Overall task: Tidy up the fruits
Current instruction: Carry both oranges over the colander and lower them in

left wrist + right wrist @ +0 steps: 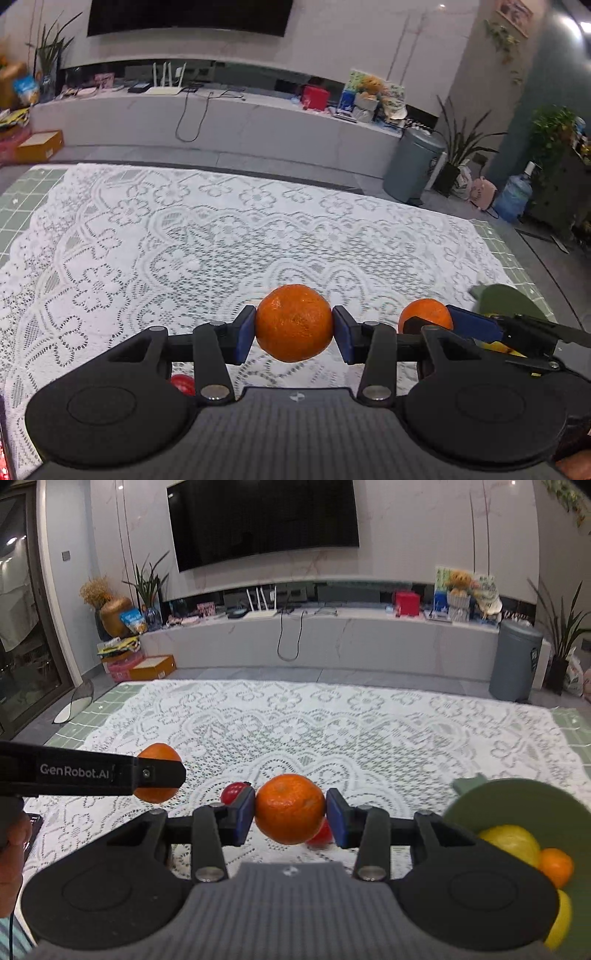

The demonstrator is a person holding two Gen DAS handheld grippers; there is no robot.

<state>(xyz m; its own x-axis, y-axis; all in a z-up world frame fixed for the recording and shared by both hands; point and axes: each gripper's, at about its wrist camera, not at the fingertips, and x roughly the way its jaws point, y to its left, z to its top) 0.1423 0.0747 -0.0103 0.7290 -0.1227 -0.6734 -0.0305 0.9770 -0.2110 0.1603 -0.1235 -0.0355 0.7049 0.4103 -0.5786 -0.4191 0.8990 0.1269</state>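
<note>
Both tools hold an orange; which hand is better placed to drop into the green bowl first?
Right, probably. The right tool and its orange sit just beside the green bowl; the left tool is farther away, beyond it.

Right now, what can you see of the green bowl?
The green bowl looks like matte plastic, round, with a small tab on its rim. It sits on the lace cloth to the right of the right gripper, partly cut off by the frame. Inside lie yellow fruits and a small orange.

A home living room: a large black wall-mounted television [264, 522], a long white marble media shelf [332, 642], green potted plants [147, 585], a white lace-covered tabletop [332, 731].
</note>
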